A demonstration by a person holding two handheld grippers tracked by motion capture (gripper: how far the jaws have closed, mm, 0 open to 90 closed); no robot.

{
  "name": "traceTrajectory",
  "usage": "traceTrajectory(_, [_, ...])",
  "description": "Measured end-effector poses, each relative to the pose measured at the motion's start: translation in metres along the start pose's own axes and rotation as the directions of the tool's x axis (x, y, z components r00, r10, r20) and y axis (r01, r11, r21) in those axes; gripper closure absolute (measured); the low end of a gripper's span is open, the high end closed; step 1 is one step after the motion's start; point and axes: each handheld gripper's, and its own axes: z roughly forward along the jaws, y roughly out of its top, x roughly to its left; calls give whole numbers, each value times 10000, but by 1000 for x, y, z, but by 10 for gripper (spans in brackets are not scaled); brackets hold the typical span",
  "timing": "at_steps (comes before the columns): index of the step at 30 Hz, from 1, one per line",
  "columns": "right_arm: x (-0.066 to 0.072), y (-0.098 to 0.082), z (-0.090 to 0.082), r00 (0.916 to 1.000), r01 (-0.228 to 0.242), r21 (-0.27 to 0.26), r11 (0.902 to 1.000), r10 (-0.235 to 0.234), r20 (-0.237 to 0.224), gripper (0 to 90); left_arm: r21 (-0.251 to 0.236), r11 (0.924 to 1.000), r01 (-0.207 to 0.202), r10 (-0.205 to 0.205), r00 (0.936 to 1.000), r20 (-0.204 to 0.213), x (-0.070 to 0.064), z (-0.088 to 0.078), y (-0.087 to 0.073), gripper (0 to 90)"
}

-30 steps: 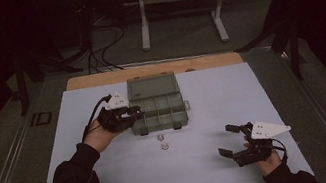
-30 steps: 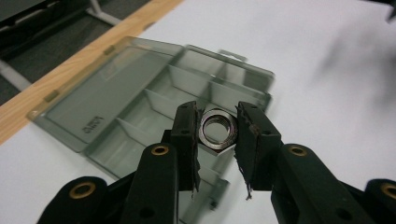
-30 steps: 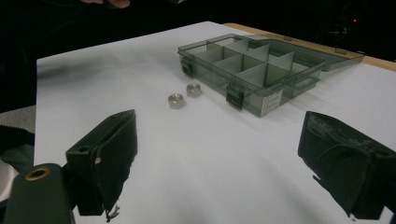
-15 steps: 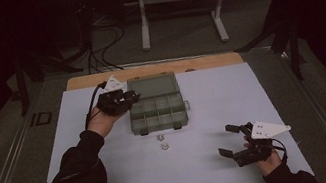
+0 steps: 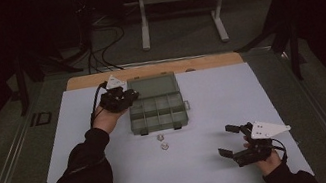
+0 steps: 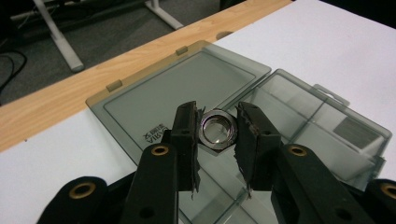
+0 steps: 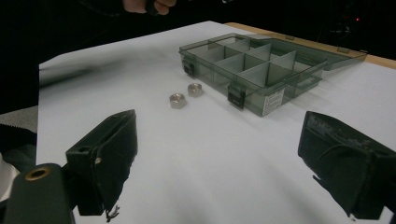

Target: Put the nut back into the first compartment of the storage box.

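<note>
A smoky grey compartment box (image 5: 158,111) stands open at the table's middle back, its lid (image 6: 182,91) laid flat behind it. My left gripper (image 5: 127,97) hovers at the box's left rear corner, shut on a steel hex nut (image 6: 216,129) held between its pads (image 6: 187,127) above the lid and the back compartments. Two more hex nuts (image 5: 162,141) lie on the white mat just in front of the box, also visible as the nuts (image 7: 185,94) in the right gripper view. My right gripper (image 5: 230,141) rests near the front right, jaws wide open and empty.
A white mat (image 5: 274,102) covers the table, with a wooden strip (image 5: 98,79) along the back edge. Beyond the table stand a metal frame (image 5: 181,2) and loose cables (image 5: 103,51) on the floor.
My left hand has carried the nut from the box's left front side back and slightly left, to above the lid's left corner. The right gripper has stayed put.
</note>
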Motion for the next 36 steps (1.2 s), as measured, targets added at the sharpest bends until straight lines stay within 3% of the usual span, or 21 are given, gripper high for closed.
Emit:
traceTrajectory(7, [0, 0, 0, 10000, -2, 18, 10000, 2, -24, 120, 462, 9982, 378, -376, 9993, -69, 3, 14, -13, 702])
traceTrajectory(12, [0, 0, 0, 10000, -15, 5, 10000, 15, -29, 121, 886, 9955, 339, -324, 9993, -181, 3, 23, -23, 702])
traceTrajectory(17, [0, 0, 0, 10000, -16, 5, 10000, 16, -47, 121, 1569, 9872, 287, -246, 9993, -281, 0, 36, -33, 702])
traceTrajectory(19, [0, 0, 0, 10000, -17, 8, 10000, 17, -49, 121, 1616, 9864, 288, -244, 9993, -291, 0, 38, -33, 702])
traceTrajectory(20, [0, 0, 0, 10000, -19, 17, 10000, 19, -47, 121, 1809, 9835, 100, -40, 9994, -339, -2, 41, -34, 702])
traceTrajectory(24, [0, 0, 0, 10000, -17, 28, 10000, 17, -73, 121, 2043, 9786, 263, -163, 9986, -507, -2, 44, -34, 700])
traceTrajectory(26, [0, 0, 0, 10000, -20, 31, 10000, 21, -72, 121, 1971, 9800, 289, -176, 9981, -588, -2, 43, -33, 687])
traceTrajectory(31, [-1, 0, 0, 10000, -58, -21, 10000, 58, -69, 121, 1453, 9877, 580, -465, 9956, -812, -1, 31, -23, 524])
traceTrajectory(36, [0, 0, 0, 10000, -36, 3, 10000, 36, -70, 121, 1136, 9909, 721, -671, 9966, -477, -1, 17, -16, 427])
